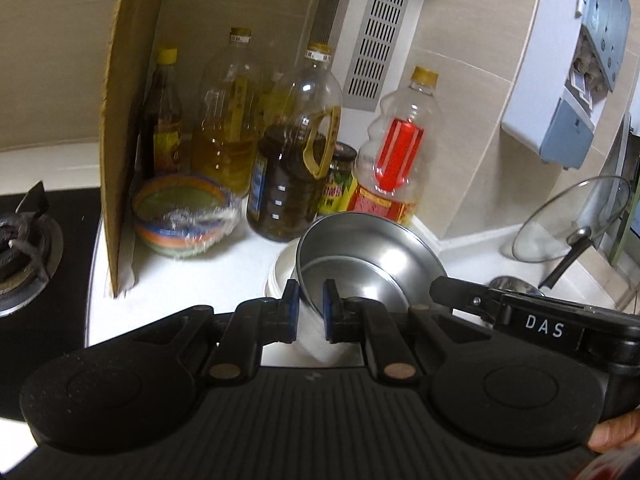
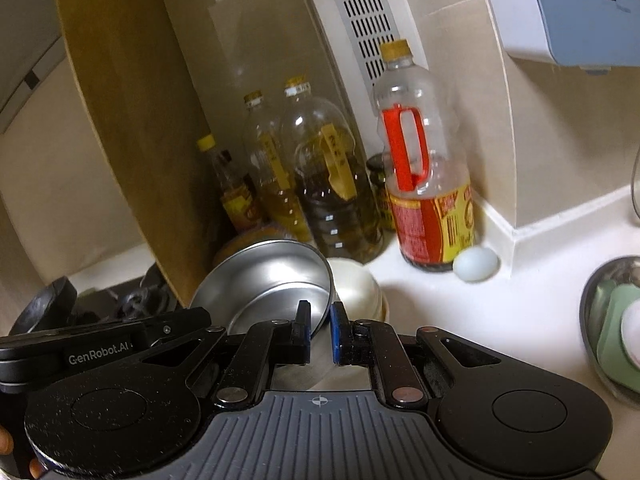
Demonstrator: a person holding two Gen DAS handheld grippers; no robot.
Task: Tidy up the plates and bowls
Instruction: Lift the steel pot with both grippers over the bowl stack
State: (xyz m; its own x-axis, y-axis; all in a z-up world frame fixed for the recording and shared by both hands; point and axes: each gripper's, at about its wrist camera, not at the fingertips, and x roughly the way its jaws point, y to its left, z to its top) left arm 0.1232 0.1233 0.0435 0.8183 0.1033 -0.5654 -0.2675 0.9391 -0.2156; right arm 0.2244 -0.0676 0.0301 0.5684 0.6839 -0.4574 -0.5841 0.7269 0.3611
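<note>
- The left gripper (image 1: pixel 311 305) is clamped on the near rim of the steel bowl (image 1: pixel 372 258); the bowl is tilted and lies in the white bowl (image 1: pixel 280 276) on the white counter (image 1: pixel 192 280).
- The right gripper (image 2: pixel 320 330) is clamped on the steel bowl's (image 2: pixel 276 280) rim from the other side; the white bowl (image 2: pixel 360 286) is under it.
- Far behind stand oil bottles (image 1: pixel 296 136) and a striped bowl (image 1: pixel 184 216); an egg (image 2: pixel 475 264) lies just beside the red-handled bottle (image 2: pixel 424 168).

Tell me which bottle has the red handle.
The rightmost bottle, beside the wall corner; the other bottles have yellow handles or none.
</note>
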